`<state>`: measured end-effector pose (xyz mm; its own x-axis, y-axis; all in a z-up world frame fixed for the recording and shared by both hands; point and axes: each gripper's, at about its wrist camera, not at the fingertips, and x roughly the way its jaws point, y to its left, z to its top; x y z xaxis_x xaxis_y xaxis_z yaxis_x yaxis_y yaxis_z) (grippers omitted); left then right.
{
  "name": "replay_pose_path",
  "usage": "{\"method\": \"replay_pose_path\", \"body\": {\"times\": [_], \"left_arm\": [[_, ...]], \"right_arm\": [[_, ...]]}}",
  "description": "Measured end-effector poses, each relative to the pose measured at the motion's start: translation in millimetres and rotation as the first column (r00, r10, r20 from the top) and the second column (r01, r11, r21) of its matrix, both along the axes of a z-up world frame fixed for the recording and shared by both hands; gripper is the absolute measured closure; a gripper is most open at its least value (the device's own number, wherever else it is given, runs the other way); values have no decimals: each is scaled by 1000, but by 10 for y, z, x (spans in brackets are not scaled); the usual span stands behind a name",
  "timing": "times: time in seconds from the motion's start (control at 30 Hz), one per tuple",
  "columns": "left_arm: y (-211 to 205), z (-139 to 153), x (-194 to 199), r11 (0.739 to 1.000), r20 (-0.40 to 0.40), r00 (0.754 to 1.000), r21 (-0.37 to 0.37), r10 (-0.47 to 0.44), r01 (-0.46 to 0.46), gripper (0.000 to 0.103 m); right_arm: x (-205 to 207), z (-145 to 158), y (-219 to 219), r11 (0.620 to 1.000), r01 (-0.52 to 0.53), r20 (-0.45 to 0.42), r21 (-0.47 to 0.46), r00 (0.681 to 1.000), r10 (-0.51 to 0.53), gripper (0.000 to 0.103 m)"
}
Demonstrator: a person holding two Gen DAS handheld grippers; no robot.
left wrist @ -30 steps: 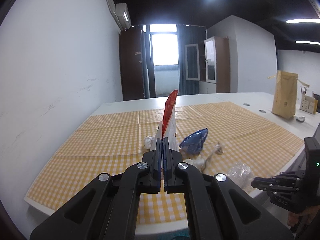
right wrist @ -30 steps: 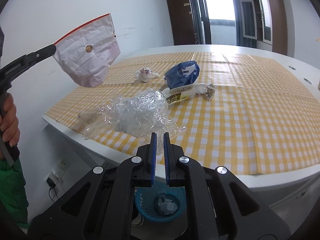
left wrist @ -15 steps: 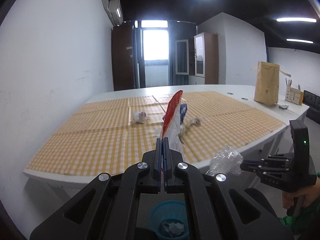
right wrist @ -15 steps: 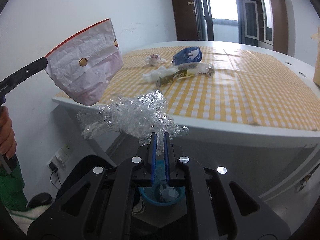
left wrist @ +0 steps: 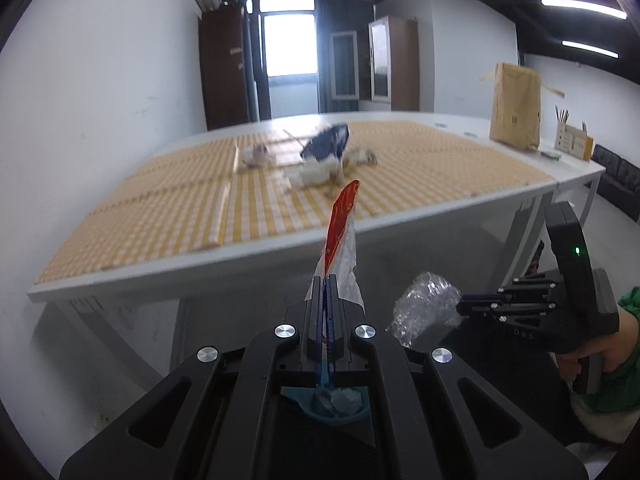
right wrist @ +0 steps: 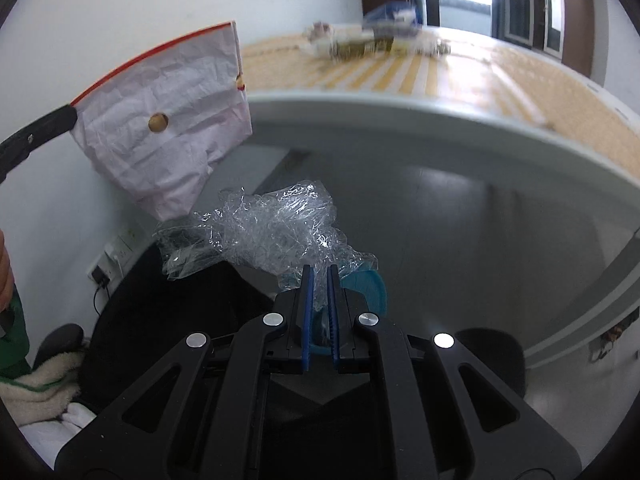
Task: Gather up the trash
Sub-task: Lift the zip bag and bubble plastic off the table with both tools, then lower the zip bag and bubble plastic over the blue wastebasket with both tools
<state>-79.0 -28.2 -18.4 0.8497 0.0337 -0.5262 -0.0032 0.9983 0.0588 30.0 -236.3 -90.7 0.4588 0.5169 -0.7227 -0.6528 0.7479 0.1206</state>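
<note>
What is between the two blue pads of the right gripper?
In the right wrist view, the right gripper pinches a crumpled clear plastic film between its pads.

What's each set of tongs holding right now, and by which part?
Left tongs: shut on the white paper bag, pinched at a corner by its red-edged top. Right tongs: shut on the crumpled clear plastic wrap, gripped at its near edge.

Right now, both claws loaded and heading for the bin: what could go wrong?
1. The plastic wrap is pinched only at one edge by the right claw; most of it hangs loose and may drift past the blue bin on release.
2. The paper bag, gripped at a corner by the left claw, sits off to the side of the bin and could miss.
3. The bin is mostly hidden behind the claws, so aim is uncertain.
</note>
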Motion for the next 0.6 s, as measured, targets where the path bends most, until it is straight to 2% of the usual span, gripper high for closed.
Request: {"method": "replay_pose_path", "body": {"times": [0.33, 0.6], "left_arm": [[-40, -619, 270, 1000, -124, 992, 26, 6, -3, 103], [79, -1040, 526, 998, -196, 979, -4, 54, -56, 103]], "right_arm": [[182, -469, 46, 997, 23, -77, -72, 997, -28, 97], [319, -814, 103, 990, 40, -114, -133, 992, -56, 97]]}}
